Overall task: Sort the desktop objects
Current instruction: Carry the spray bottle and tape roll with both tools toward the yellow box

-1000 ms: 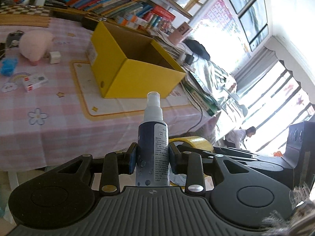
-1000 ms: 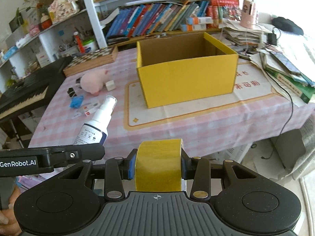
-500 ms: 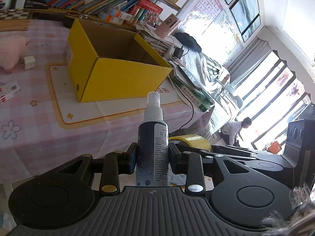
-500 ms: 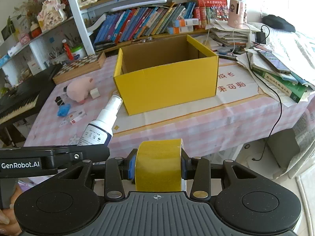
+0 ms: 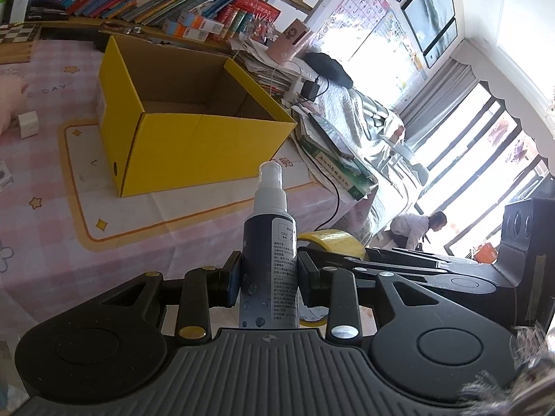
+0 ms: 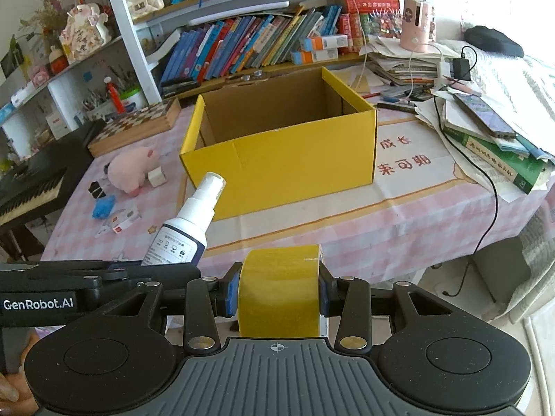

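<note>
On the far left of the right wrist view, a pink plush pig [image 6: 130, 170], a white cube [image 6: 156, 176] and a blue clip [image 6: 104, 206] are seen lying on the pink checked tablecloth [image 6: 399, 222], well apart from the box. Next, the spray bottle [image 5: 270, 260] is clamped upright between the pads of the left gripper [image 5: 269, 277], its white nozzle pointed toward the box (droplets are visible on its dark body). The open yellow cardboard box [image 6: 281, 149] is set on a cream mat in the middle of the table, nothing visible inside it. The roll of yellow tape [image 6: 279, 291] is gripped by its flat sides in the right gripper [image 6: 277, 294], jaws closed on it, held short of the table's near edge. To the right, stacked books [image 6: 499, 159] and a black cable [image 6: 485, 215] are draped at the table's corner.
</note>
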The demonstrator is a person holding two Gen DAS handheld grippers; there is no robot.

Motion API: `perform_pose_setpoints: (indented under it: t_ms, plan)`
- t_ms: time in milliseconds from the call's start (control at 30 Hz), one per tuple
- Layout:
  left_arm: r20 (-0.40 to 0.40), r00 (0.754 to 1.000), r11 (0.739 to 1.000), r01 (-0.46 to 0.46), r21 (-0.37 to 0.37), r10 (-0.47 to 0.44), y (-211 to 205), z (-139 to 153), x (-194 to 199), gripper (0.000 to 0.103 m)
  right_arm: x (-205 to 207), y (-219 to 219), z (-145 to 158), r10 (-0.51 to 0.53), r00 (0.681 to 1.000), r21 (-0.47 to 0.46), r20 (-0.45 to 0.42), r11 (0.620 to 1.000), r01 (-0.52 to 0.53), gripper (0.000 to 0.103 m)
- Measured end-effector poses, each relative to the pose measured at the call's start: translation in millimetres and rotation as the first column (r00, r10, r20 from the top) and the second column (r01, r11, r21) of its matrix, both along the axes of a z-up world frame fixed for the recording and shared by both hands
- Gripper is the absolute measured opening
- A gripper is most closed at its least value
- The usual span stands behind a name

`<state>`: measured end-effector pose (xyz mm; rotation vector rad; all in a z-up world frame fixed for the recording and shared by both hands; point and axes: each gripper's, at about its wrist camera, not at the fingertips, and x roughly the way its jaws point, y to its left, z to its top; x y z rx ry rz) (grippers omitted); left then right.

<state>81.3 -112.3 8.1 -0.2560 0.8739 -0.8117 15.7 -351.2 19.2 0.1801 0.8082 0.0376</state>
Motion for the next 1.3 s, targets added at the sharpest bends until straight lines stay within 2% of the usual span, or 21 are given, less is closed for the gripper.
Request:
perform_pose_setpoints:
  t_ms: [467,733,1100,1300]
  plan:
    - [0.008,0.999,0.999,-0.033,-0.004,0.033,-27,6,27,0.03,37,-24,6,0.072,0.997,-0.007,0.018,0.997,-0.072,0.041]
    - [0.037,0.996,0.996,-0.085,-0.023,0.086,-45,18,49,0.03,67,-39,23,0.145,0.986,-0.007,0.079,0.989,-0.145,0.041]
    - [0.112,0.978,0.984,-0.168,-0.061,0.174,-60,51,91,0.03,121,-51,58,0.268,0.94,-0.049,0.213,0.963,-0.264,0.041]
    - [0.143,0.962,0.972,-0.223,-0.068,0.231,-64,62,120,0.03,158,-51,59,0.32,0.916,-0.1,0.242,0.947,-0.305,0.041]
